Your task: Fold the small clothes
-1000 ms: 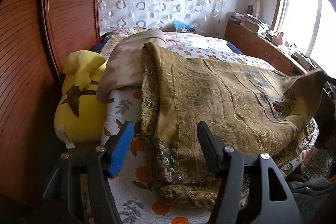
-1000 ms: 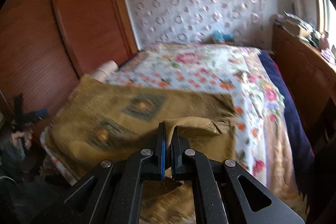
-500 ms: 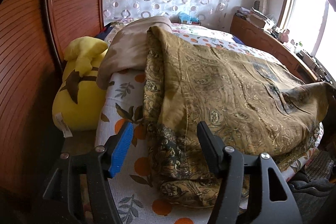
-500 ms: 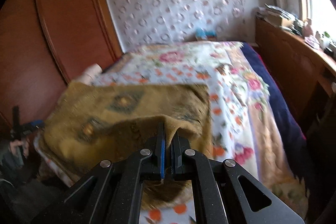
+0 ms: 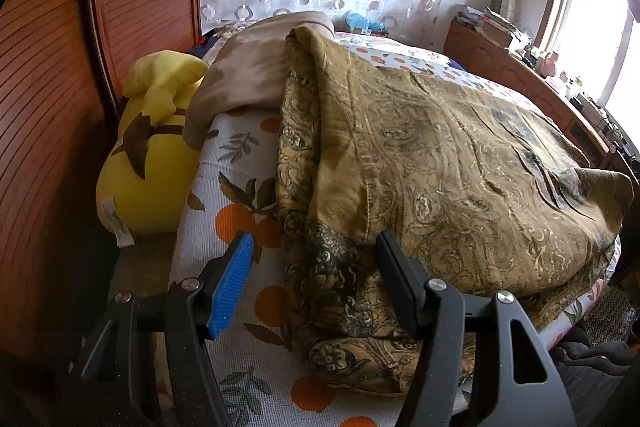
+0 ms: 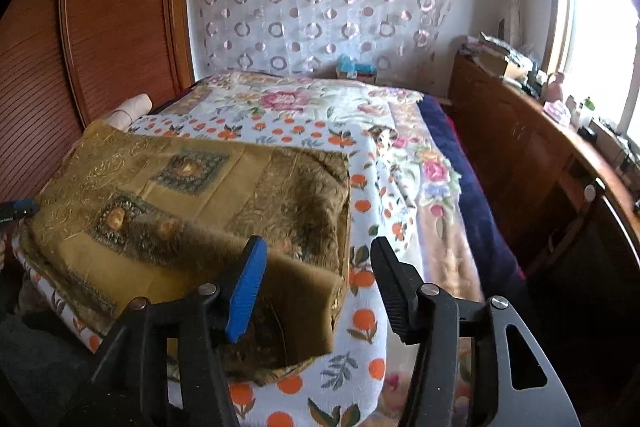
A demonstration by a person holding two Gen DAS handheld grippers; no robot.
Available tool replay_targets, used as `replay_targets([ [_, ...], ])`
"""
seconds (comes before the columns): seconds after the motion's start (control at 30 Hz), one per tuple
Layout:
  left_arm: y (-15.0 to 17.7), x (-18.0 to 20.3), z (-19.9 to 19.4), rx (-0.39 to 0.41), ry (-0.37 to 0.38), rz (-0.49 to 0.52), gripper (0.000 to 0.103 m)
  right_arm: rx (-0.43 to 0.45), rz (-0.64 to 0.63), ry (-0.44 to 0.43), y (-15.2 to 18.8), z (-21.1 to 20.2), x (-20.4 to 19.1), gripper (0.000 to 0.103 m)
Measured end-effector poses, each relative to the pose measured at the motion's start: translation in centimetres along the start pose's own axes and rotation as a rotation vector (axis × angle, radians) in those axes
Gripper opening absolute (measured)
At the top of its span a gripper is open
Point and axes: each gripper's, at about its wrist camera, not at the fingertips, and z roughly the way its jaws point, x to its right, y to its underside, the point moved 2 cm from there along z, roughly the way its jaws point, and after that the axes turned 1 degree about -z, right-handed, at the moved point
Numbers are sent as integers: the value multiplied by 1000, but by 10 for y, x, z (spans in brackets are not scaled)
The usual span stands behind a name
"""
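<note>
Cloth point(image 6: 192, 211) lay folded on the bed point(image 6: 360, 359); right tongs point(image 6: 318, 259) had just been opened, releasing its corner; left tongs point(image 5: 314, 255) were held unclenched. Edges should be smoothed flat.

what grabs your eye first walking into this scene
The golden-brown patterned cloth folded across the near end of the orange-print bed cover. Then the yellow plush toy, wedged between bed and wooden wall on the left. The right gripper stands open, its jaws having just released the cloth corner.

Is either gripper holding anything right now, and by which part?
Nothing. The right gripper has just been opening off the olive-gold patterned cloth's corner; the left gripper stands open over its edge.
</note>
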Motion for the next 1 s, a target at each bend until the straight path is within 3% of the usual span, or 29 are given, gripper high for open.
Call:
replay_targets([
  [0.2,2,0,3,-3,-7,3,65,2,-27,-40,13,19,-22,60],
  [0.37,3,2,3,3,-17,10,65,-81,-40,-103,30,57,-40,60],
  [0.53,3,3,1,6,-16,20,64,-156,-49,-106,50,87,-46,60],
  [0.67,3,5,-1,8,31,14,42,-192,-41,-113,58,103,-47,60],
  [0.8,2,11,-1,1,67,22,10,-163,-49,-100,62,108,-51,62],
  [1.0,-19,41,-32,108,118,70,5,-122,-34,-96,71,103,-51,65],
])
